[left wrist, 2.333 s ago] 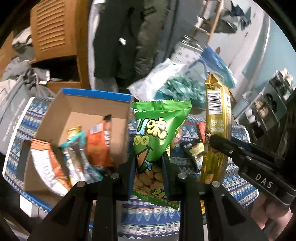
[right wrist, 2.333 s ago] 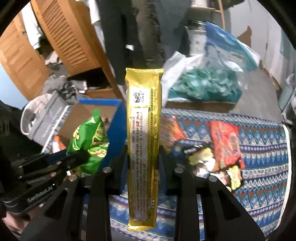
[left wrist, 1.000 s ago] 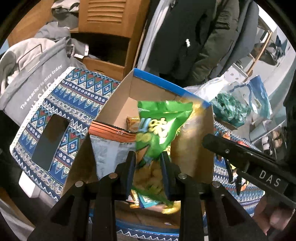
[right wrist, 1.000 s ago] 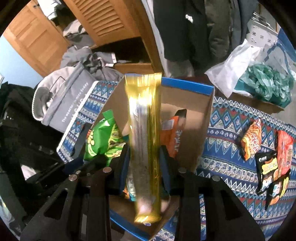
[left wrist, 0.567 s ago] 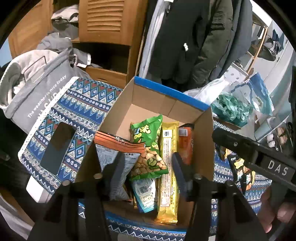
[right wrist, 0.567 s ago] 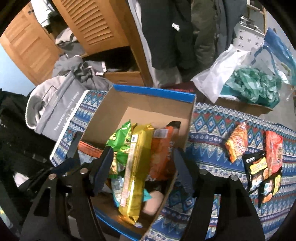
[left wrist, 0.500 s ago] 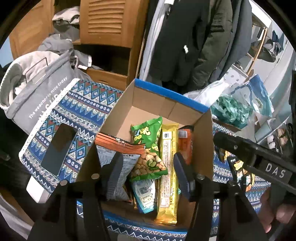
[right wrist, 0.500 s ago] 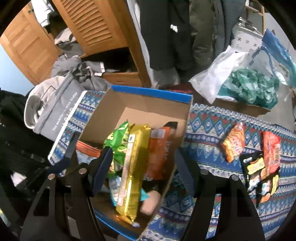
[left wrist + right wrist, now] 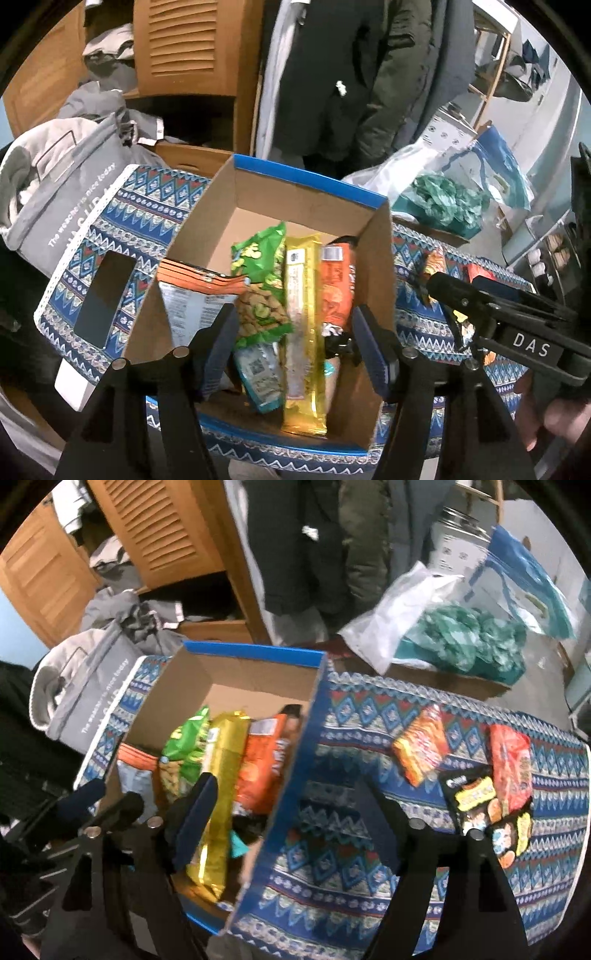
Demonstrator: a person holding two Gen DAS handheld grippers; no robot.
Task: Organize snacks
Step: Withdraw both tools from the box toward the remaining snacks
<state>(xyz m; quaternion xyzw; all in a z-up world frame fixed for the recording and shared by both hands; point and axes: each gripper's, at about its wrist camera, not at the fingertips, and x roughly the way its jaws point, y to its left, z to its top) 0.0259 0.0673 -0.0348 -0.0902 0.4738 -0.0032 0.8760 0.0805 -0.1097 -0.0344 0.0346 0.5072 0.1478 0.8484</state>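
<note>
A cardboard box (image 9: 306,192) with a blue rim stands on the patterned cloth; it also shows in the right wrist view (image 9: 255,653). Inside stand a green peanut bag (image 9: 260,284), a long gold pack (image 9: 303,332), an orange bag (image 9: 336,288) and an orange-topped white bag (image 9: 192,295). My left gripper (image 9: 295,343) is open and empty over the box's near side. My right gripper (image 9: 291,819) is open and empty above the box's right wall. Loose snack packs lie on the cloth to the right: an orange one (image 9: 421,749), a red one (image 9: 511,768) and black ones (image 9: 476,801).
A grey bag (image 9: 62,177) lies left of the box. A wooden louvred cabinet (image 9: 184,48) and hanging coats (image 9: 351,74) stand behind. A white plastic bag with green stuff (image 9: 461,635) lies at the back right. The right gripper's body (image 9: 517,332) shows at the left view's right side.
Both grippers carried their snacks over the box, opened and let go; the green bag and gold pack now stand in the box. The right gripper has since shifted right.
</note>
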